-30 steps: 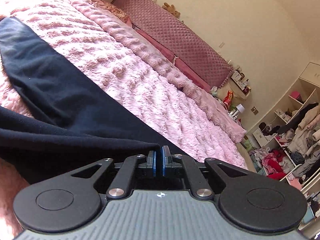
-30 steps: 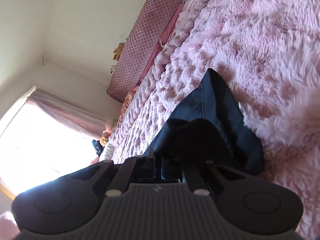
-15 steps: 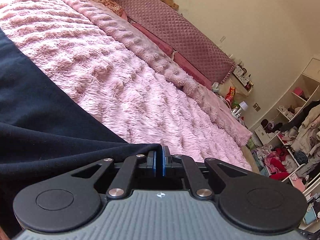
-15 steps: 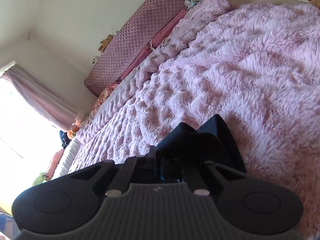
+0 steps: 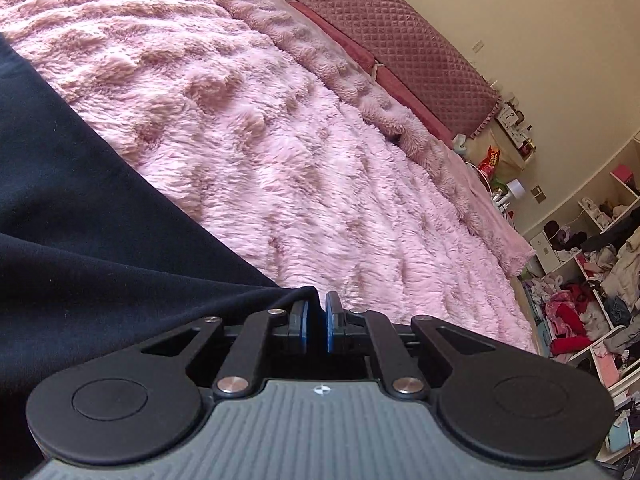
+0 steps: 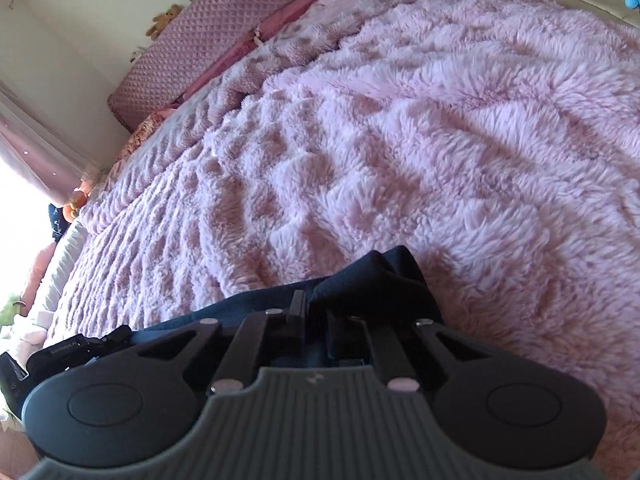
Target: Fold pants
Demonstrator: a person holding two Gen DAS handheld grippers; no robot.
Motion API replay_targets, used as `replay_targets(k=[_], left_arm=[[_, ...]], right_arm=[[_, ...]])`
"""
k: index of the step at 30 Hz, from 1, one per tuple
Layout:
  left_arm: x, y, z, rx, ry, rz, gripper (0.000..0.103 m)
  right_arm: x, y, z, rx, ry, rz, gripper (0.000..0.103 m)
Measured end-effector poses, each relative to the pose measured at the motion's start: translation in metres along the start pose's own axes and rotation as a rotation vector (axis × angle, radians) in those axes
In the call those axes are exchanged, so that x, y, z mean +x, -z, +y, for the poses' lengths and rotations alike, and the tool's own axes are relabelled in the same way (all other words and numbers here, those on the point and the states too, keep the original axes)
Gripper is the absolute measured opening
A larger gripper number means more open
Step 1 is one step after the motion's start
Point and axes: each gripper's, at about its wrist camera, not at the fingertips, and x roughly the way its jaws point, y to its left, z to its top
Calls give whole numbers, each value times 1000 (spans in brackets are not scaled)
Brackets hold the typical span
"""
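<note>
On the pink fuzzy blanket (image 5: 304, 168) lie the navy pants (image 5: 80, 216). Your left gripper (image 5: 316, 322) is opening, pads apart at the fabric's edge. Your right gripper (image 6: 316, 320) is opening too, a bunched fold between its fingers.

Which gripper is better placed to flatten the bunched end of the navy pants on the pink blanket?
Right, likely. The bunched navy fabric pants sit at the right gripper, jaws opening around the cloth. The left gripper, also opening, faces only a flat edge.
</note>
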Motion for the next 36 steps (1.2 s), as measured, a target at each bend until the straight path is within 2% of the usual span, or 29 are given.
replay_targets(k=[1,2,4,6,7,10,14,19,22,26,28,30,33,36], left_arm=[[1,-1,1,-21,20,6,16],[1,-3,3,-44,46,7,18],[1,-8,5,-112,120,14,31],[1,-15,5,-174,184,4,42],[0,-20,2,-181,177,-18,47],[-8,-30,-18,-74,64,-86,48],[-35,-26,-50,135,44,-125,53],[-82,4,-91,435,-100,-170,54],[-105,21,-105,526,-180,-153,54],[-138,44,-109,570,-141,-140,54],[-148,55,-112,588,-119,-131,54],[-155,63,-115,576,-99,-98,54],[-166,71,-116,508,-14,-45,54],[-175,80,-123,535,11,-49,54]], right_arm=[[1,-2,0,17,11,2,24],[-3,-2,-1,27,6,-23,28],[-17,-5,2,19,20,-106,46],[-30,-7,4,-18,55,-172,58],[-36,-9,6,-44,62,-183,59],[-54,-11,8,-105,83,-180,59],[-98,3,17,-258,139,-233,59],[-168,17,33,-455,272,-362,59],[-212,13,44,-525,378,-461,59],[-277,5,48,-567,486,-604,59],[-309,5,47,-602,540,-690,65],[-340,5,41,-622,576,-745,66],[-377,4,27,-658,664,-800,66],[-418,1,7,-636,766,-829,66]])
